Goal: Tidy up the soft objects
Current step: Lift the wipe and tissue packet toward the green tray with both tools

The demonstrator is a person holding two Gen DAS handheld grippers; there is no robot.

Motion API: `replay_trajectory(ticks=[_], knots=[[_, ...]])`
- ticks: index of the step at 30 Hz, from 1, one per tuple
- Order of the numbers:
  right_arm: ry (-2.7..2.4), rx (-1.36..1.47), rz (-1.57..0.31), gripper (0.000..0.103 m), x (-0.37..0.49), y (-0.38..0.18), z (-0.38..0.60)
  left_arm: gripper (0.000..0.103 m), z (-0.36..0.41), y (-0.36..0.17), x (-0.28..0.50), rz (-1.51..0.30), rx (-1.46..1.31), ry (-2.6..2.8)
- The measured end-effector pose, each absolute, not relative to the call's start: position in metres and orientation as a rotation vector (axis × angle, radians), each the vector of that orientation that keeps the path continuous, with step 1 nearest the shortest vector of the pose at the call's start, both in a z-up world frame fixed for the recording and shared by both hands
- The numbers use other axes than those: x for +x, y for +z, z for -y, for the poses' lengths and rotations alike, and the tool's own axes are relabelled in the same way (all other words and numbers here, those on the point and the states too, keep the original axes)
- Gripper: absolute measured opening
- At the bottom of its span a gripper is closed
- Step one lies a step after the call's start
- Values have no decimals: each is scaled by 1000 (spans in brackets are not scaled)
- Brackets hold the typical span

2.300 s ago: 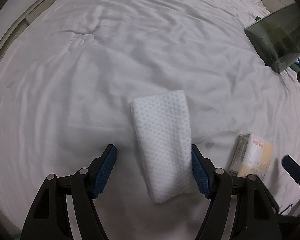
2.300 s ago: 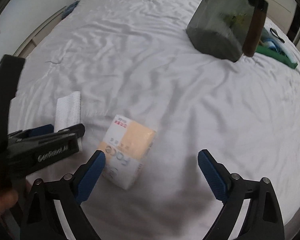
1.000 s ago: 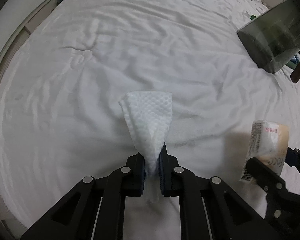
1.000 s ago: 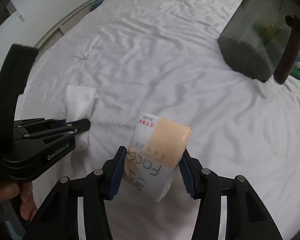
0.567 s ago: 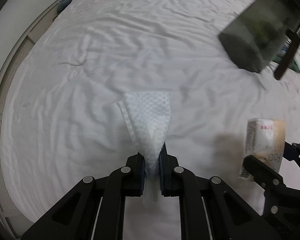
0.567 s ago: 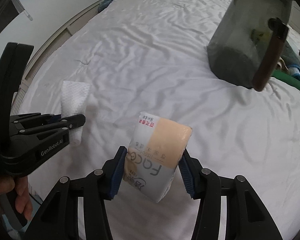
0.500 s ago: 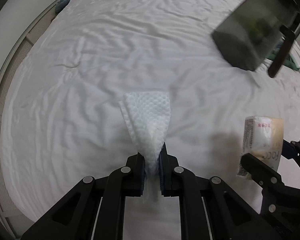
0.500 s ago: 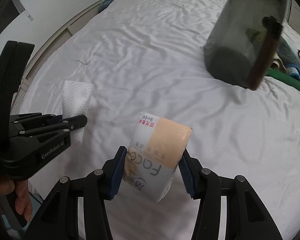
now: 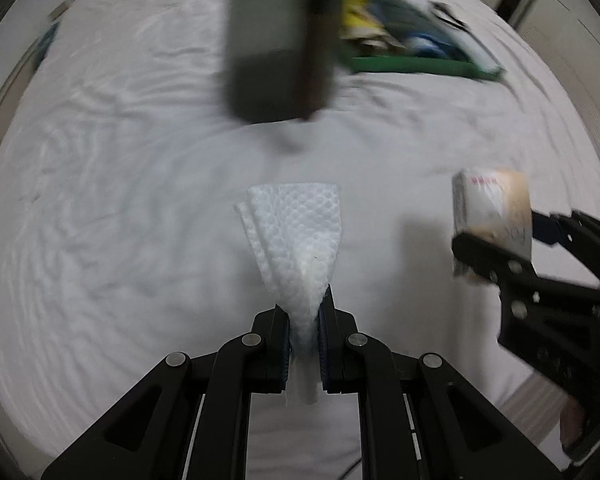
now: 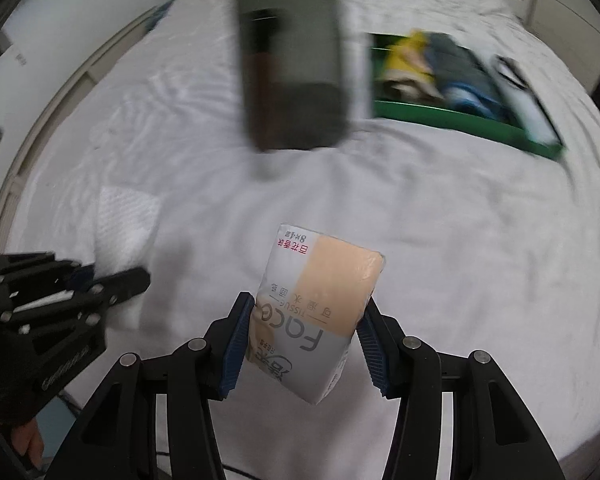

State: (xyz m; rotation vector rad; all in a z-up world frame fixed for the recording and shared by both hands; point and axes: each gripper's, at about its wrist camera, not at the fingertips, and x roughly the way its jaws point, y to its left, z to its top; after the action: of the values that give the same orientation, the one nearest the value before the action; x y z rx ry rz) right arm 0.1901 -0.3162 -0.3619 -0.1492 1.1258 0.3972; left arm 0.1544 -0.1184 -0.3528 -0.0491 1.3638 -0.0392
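My left gripper (image 9: 304,312) is shut on a folded white textured cloth (image 9: 298,236) and holds it above the white bed (image 9: 120,220). The cloth also shows in the right wrist view (image 10: 126,220). My right gripper (image 10: 306,344) is shut on a tissue pack (image 10: 320,312), white and peach with printed letters, held above the bed. The pack shows at the right of the left wrist view (image 9: 492,216), with the right gripper (image 9: 540,264) behind it. The left gripper (image 10: 72,292) shows at the left of the right wrist view.
A dark translucent bin with a brown handle (image 9: 280,36) stands on the bed ahead, also in the right wrist view (image 10: 296,60). A green tray of folded clothes (image 10: 460,80) lies to its right, also in the left wrist view (image 9: 412,52). A wall runs along the left.
Both grippers closed on their objects and lifted them. Both have since swung right, bringing the dark bin to the centre of the view and the green tray into sight.
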Motion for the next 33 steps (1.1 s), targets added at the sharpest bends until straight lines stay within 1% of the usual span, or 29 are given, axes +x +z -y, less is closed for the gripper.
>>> replay_trajectory(ticks=[9, 13, 19, 26, 29, 33], knots=[[229, -119, -1094, 50, 222, -342, 428, 9, 228, -341, 202, -1343, -46, -205], [182, -117, -1048, 50, 242, -334, 462, 9, 253, -333, 234, -1301, -66, -216], [192, -135, -950, 50, 289, -319, 473, 9, 255, -325, 296, -1220, -121, -151], [217, -140, -862, 50, 365, -312, 470, 9, 231, -337, 386, -1142, -235, -56], [213, -164, -844, 50, 396, -316, 460, 9, 225, -349, 410, -1155, -264, -41], [199, -216, -850, 50, 429, -342, 445, 9, 222, -369, 429, -1172, -296, -37]])
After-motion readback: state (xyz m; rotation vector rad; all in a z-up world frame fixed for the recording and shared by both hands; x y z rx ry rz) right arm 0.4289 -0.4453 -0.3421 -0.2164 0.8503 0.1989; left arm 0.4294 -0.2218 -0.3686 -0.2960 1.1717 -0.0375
